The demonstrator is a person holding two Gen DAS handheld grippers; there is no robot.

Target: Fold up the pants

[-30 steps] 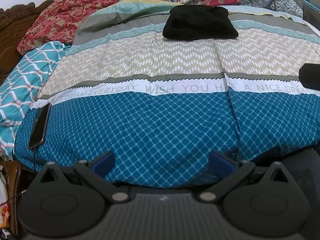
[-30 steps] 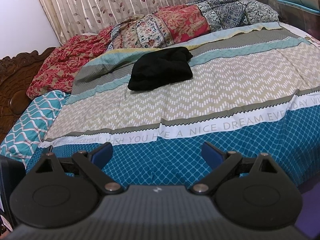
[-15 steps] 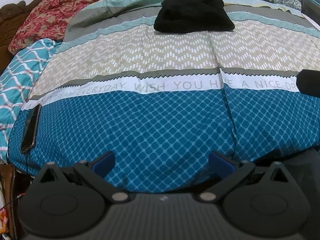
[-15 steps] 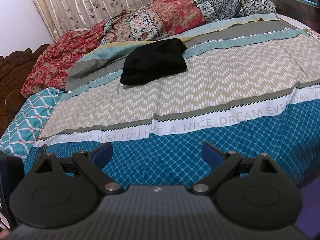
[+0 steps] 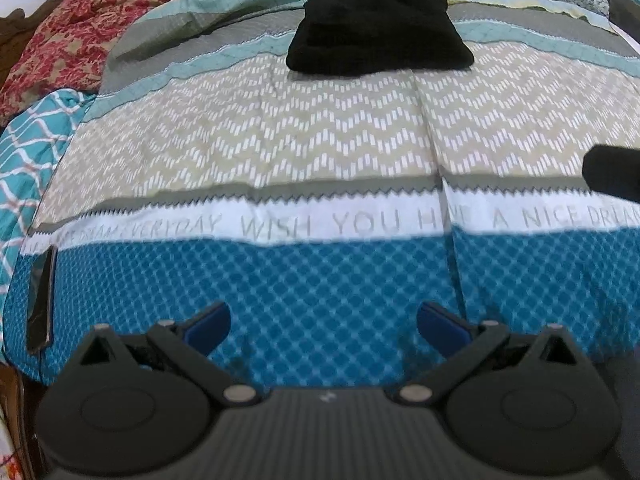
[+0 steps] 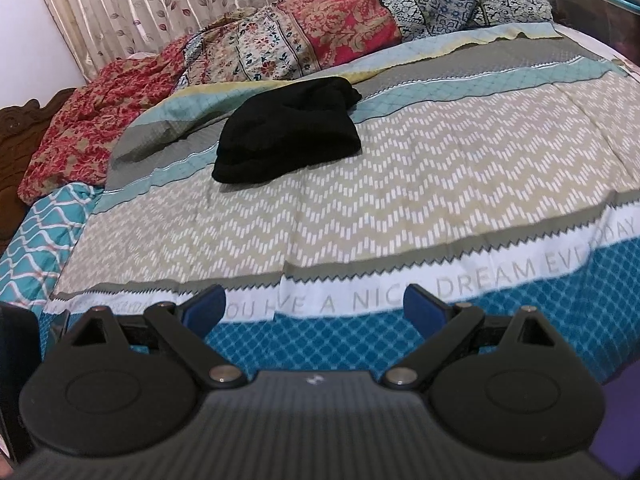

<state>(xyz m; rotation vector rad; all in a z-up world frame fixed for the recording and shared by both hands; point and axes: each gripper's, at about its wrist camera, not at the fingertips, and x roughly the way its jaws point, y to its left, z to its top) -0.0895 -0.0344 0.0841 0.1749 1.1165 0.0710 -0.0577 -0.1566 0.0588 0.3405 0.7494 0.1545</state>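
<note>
The black pants point(image 5: 378, 34) lie bunched in a compact heap on the far part of the patterned bedspread point(image 5: 320, 148); they also show in the right wrist view point(image 6: 288, 134). My left gripper point(image 5: 323, 326) is open and empty above the blue near band of the bedspread, far short of the pants. My right gripper point(image 6: 314, 308) is open and empty above the lettered white band, also well short of the pants. Part of the right gripper shows as a dark shape at the right edge of the left wrist view point(image 5: 614, 178).
A dark phone point(image 5: 42, 300) lies at the bed's left near edge. Floral blankets and pillows point(image 6: 320, 36) are piled along the far side, before a curtain point(image 6: 160, 4). A carved wooden headboard point(image 6: 16, 128) stands at the left.
Both grippers have moved forward over the bed toward the pants, which look larger now. Both stay open.
</note>
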